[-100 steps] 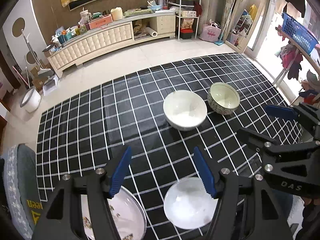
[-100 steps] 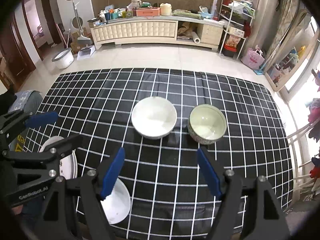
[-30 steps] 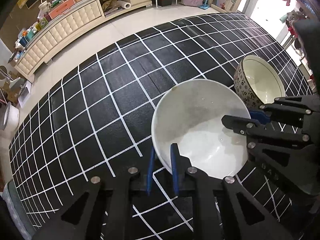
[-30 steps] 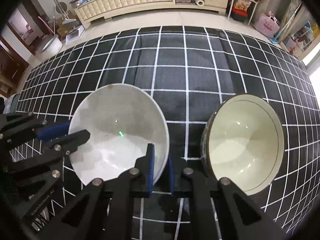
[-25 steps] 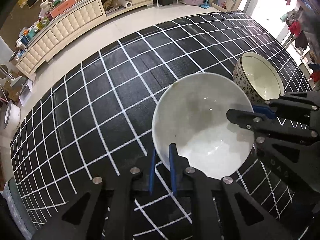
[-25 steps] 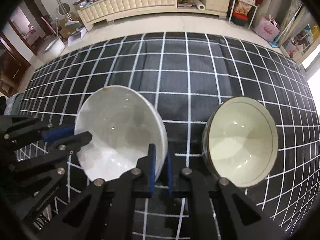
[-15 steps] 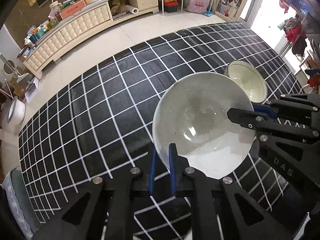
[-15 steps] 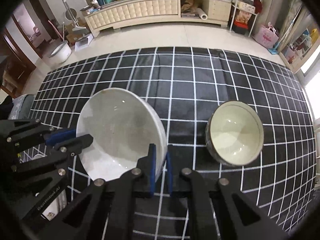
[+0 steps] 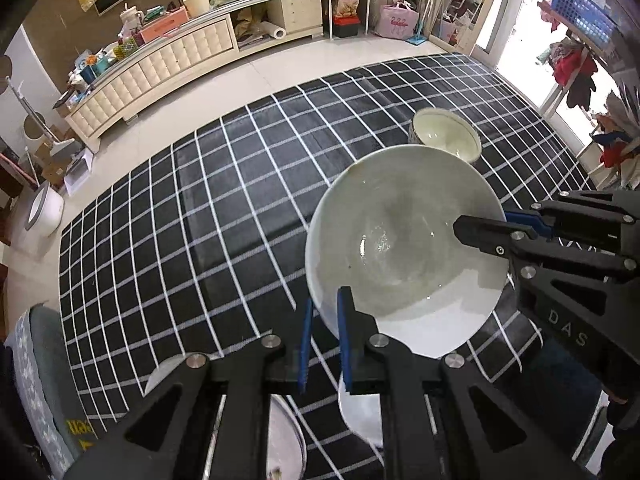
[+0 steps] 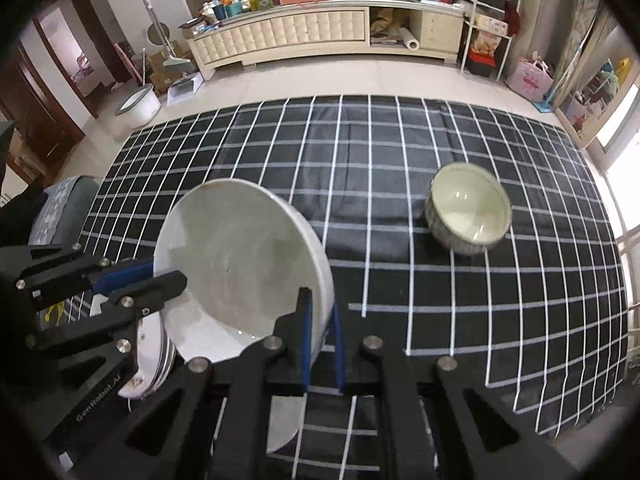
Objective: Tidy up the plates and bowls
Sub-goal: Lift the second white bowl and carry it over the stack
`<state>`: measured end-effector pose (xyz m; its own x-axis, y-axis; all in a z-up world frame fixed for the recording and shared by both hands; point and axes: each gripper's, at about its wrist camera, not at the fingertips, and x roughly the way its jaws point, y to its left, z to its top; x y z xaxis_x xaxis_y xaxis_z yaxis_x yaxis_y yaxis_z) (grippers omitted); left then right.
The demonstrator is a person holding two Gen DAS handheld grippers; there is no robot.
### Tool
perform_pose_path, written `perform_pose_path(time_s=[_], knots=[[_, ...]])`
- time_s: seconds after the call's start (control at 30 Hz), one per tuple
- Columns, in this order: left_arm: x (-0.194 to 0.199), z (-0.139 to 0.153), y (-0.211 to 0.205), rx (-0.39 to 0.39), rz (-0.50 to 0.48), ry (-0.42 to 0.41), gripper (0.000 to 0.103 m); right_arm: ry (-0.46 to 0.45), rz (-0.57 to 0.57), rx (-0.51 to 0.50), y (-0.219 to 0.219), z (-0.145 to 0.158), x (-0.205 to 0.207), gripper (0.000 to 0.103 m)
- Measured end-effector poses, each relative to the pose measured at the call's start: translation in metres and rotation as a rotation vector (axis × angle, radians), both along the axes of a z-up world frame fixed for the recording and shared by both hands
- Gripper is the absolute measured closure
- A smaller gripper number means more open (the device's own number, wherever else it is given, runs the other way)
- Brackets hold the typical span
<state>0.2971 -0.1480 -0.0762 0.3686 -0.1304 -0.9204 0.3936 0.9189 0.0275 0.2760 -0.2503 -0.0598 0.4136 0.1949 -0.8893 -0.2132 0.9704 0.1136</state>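
Both grippers hold a large white bowl [image 9: 404, 248] in the air above the black checked tablecloth [image 9: 224, 208]. My left gripper [image 9: 324, 320] is shut on its near rim. My right gripper [image 10: 320, 320] is shut on its opposite rim, and also shows in the left wrist view [image 9: 516, 224]. The bowl shows in the right wrist view [image 10: 240, 264] too. A smaller patterned bowl [image 10: 468, 208] stands on the cloth further back at the right. Below the lifted bowl lie a small white plate [image 10: 286, 424] and a patterned plate [image 10: 150, 356] near the front edge.
The tablecloth [image 10: 380, 168] covers a low table on a tiled floor. A long cream cabinet [image 10: 304, 36] stands along the far wall. A grey cushion [image 9: 44, 380] is at the table's front left corner.
Both grippers closed on the white bowl's rim, then lifted it off the cloth and drew it back toward the front edge, over the small white plate. The patterned bowl stayed put.
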Motion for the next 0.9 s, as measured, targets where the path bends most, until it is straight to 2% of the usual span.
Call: perform_pose_path(time_s=[0.2,0.43,0.9], knots=[[-0.036,-0.009,0.008,0.000,0.015,0.018,0.092,0.021,0.013,0.008,0.005,-0.010,-0.025,0.090],[-0.061,-0.028,0.009,0.004,0.022,0.056,0.092,0.062,0.016,0.004,0.006,-0.031,-0.047,0.090],[-0.082,-0.063,0.014,0.021,0.042,0.126,0.092,0.140,0.030,0.000,0.016,-0.066,-0.066,0.090]])
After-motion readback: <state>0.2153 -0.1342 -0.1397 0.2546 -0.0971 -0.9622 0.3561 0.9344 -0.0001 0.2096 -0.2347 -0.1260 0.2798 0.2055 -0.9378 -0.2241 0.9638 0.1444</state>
